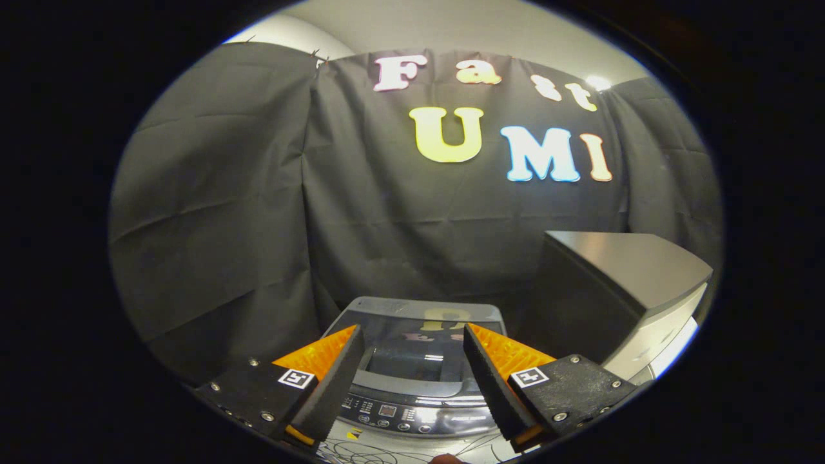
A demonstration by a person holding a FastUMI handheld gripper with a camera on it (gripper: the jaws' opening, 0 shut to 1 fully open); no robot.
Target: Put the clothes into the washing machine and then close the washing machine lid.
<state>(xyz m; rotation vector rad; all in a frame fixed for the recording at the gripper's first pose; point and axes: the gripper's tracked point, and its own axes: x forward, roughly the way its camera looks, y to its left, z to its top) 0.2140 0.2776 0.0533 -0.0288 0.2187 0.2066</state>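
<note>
gripper (412,351): fingers apart, holding nothing | washing machine (412,386): at 12 o'clock just ahead, lid (416,322) closed | grey cabinet (619,290): at 2 o'clock beside it

The washer (412,361) is seen between the spread fingers of the gripper (412,374), its lid (412,322) closed. A cabinet (619,290) is set to its right.

The gripper (412,341) is held roughly level, pointing forward, its two fingers spread wide apart with nothing between them. The left finger (335,380) and the right finger (490,380) each slant inward toward their tips, toothed inner faces turned toward one another. Each finger's base carries a small square marker.
</note>
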